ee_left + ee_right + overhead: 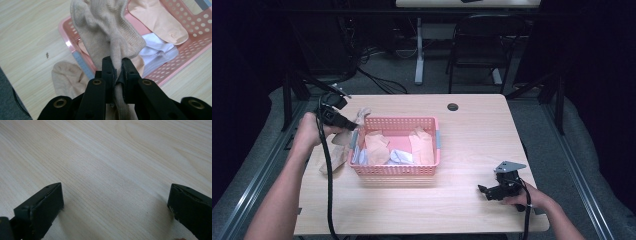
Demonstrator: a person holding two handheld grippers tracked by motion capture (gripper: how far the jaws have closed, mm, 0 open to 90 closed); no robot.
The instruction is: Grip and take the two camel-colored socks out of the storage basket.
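Black jaws of the left gripper (117, 65) pinch a beige sock (107, 32) over the pink basket's (75, 53) left edge; right gripper (116, 207) spread wide near the table's (112, 157) front right corner.

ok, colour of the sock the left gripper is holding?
Beige. The knit sock pinched by the left gripper shows best in the left gripper view.

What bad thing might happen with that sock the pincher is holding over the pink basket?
1. The left gripper pinches only a narrow fold of the beige knitted sock, so the sock may slip out before it is placed.
2. The sock hangs near the rim of the pink perforated plastic basket, so it may drape over the edge or drop onto the light wooden table, where another beige sock already lies.
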